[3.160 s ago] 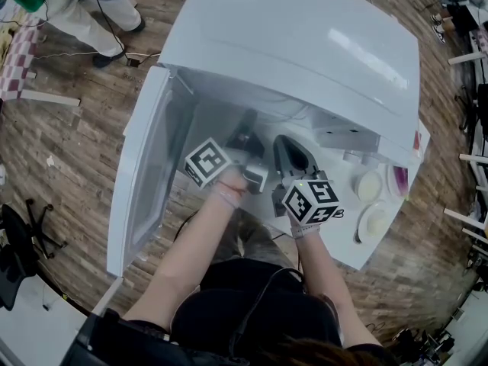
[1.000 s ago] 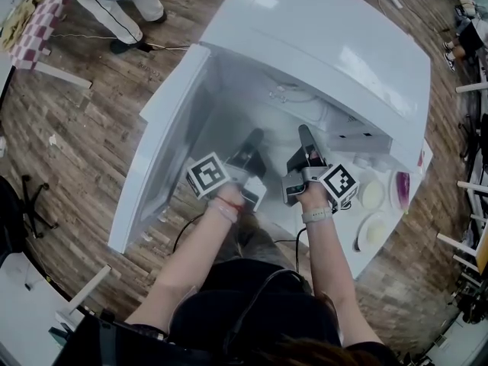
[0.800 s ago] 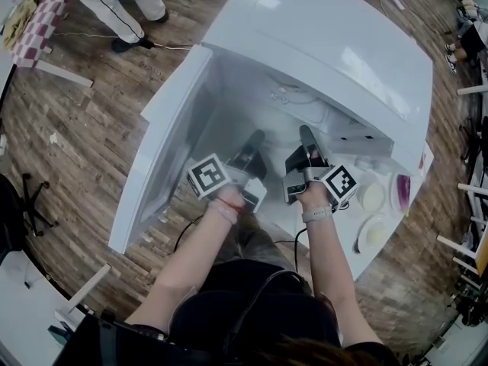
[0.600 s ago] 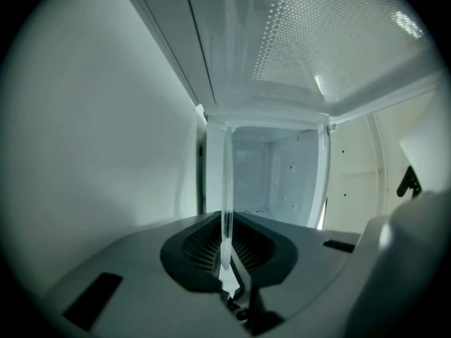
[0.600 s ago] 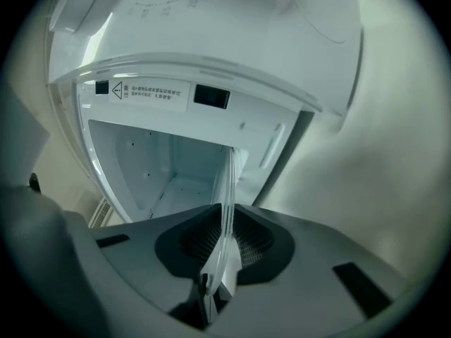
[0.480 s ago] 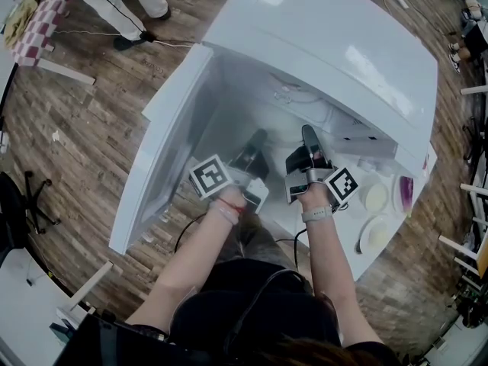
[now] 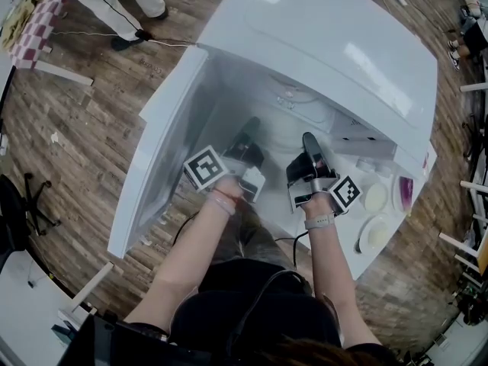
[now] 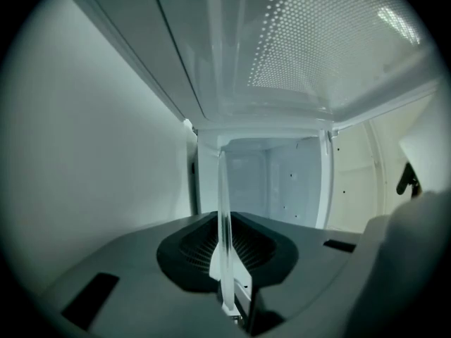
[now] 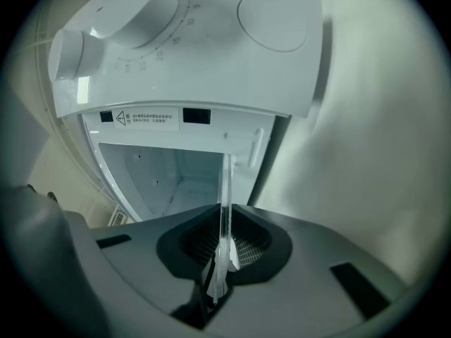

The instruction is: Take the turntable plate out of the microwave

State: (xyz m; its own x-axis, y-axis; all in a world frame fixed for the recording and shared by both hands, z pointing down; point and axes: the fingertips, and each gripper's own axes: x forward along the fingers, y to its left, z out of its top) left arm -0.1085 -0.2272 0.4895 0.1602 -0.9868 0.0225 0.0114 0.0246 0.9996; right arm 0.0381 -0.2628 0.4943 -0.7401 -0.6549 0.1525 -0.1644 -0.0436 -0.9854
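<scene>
Both left claw (image 8: 227, 263) and just-closing right claw (image 9: 223, 252) clamp turntable plate (image 8: 223, 196); hidden overhead.

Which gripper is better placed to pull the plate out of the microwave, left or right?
Probably neither alone. The left gripper grips the turntable plate; the right gripper has just been closing its jaws on its rim too. Pull with both.

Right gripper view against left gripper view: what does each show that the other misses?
Only the right gripper view shows the white control panel with its round dial knob. Only the left gripper view shows the perforated door screen. Both show the clear glass turntable plate edge-on and the white microwave cavity beyond.
</scene>
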